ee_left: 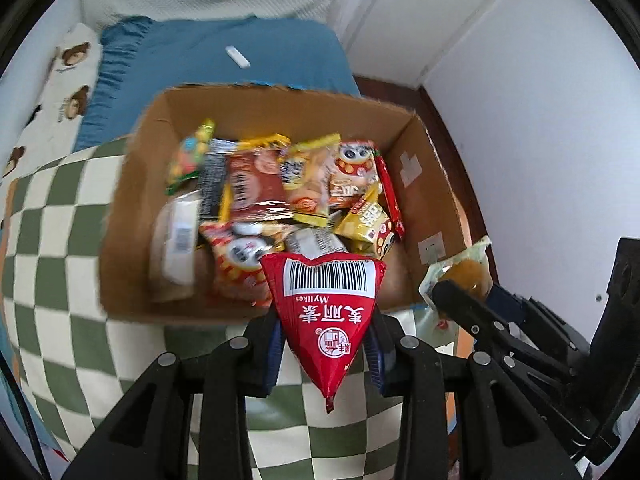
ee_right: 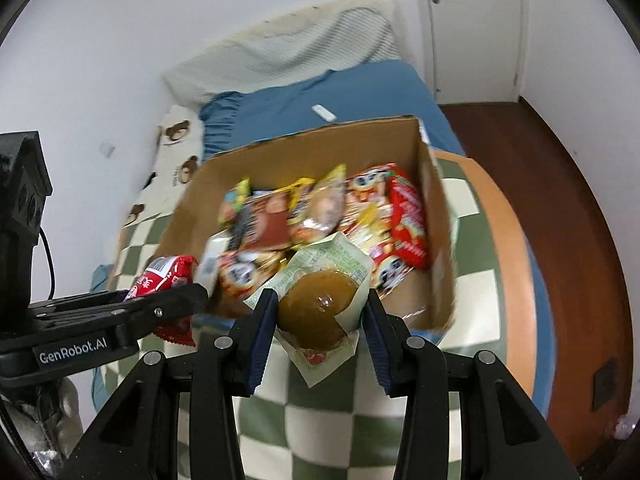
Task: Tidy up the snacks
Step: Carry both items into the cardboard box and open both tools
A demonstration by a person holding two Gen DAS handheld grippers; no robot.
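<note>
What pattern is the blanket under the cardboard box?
Green and white checks on the blanket, clearest in the left wrist view.

Red packet (ee_left: pixel 326 320) w/ white barcode, brown box (ee_left: pixel 132 208), green/white check blanket (ee_left: pixel 52 248), blue sheet (ee_left: pixel 224 60).

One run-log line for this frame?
left tongs: shut on red Mylikes packet | right tongs: shut on brown bun packet | both at cardboard box near edge

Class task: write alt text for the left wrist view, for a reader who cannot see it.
The left gripper holds a red triangular snack packet between its fingers, at the near edge of an open cardboard box full of mixed snacks on a green-and-white checked blanket. At right, the right gripper holds a packaged brown bun.
</note>
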